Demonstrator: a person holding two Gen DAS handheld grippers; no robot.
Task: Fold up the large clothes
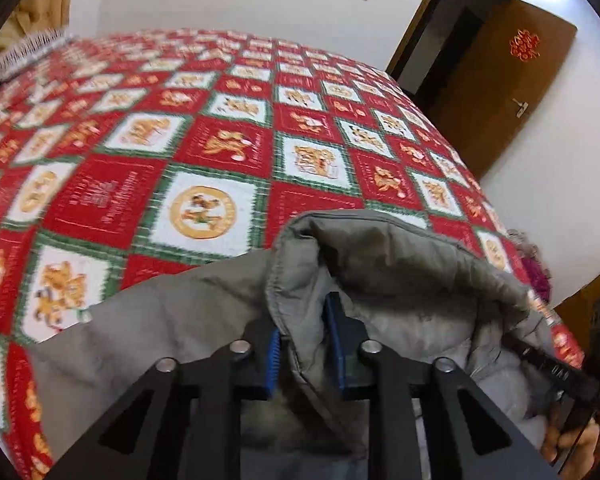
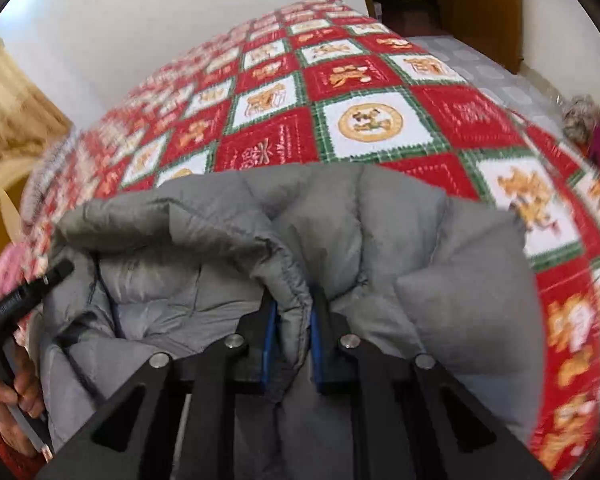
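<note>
Grey padded jacket [image 2: 360, 216] bunched above near edge of red patterned bedspread [image 1: 220, 144]. Left gripper [image 1: 306, 344] clenched on a stitched hem; right gripper [image 2: 293, 338] likewise pinching a hem. Risk: slippery puffy fabric sliding out of the pads, spoiling the fold.
</note>
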